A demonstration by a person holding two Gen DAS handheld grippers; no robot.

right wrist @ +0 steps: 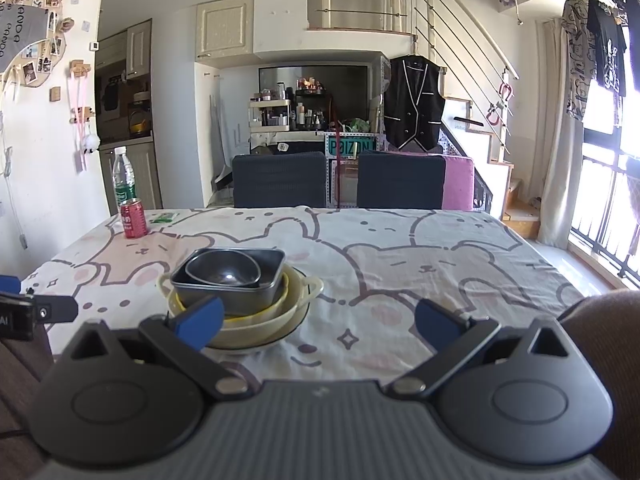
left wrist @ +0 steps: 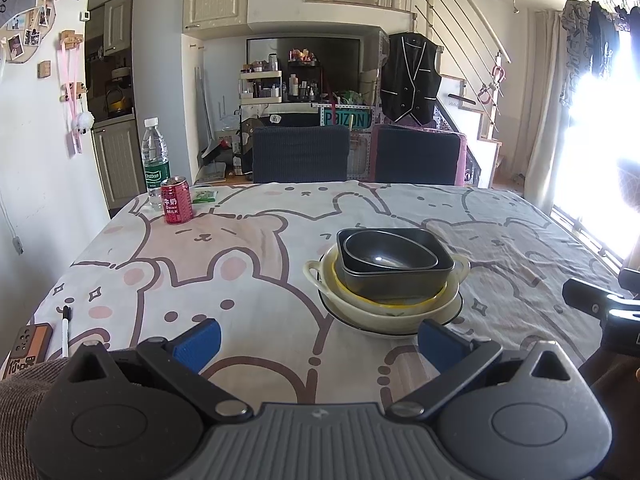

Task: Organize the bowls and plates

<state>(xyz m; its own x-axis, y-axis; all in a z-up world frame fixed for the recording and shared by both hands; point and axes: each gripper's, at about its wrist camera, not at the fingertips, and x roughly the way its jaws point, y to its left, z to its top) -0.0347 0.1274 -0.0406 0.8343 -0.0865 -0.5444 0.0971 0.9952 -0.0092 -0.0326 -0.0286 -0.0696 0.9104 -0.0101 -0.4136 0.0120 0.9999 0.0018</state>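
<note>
With the left gripper (left wrist: pixel 318 342) and right gripper (right wrist: pixel 319 324) both spread wide and empty, the nested stack of bowls (left wrist: pixel 388 284) sat just beyond them, well right of the red can (left wrist: pixel 176 200); it looked rigid, heavy, glossy and breakable, best gripped at a rim.

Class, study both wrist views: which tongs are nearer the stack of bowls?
Left, only slightly. The stack of bowls sits just ahead of the left tongs, toward their right finger. From the right tongs the stack is ahead-left, behind their left finger. Both are open.
</note>
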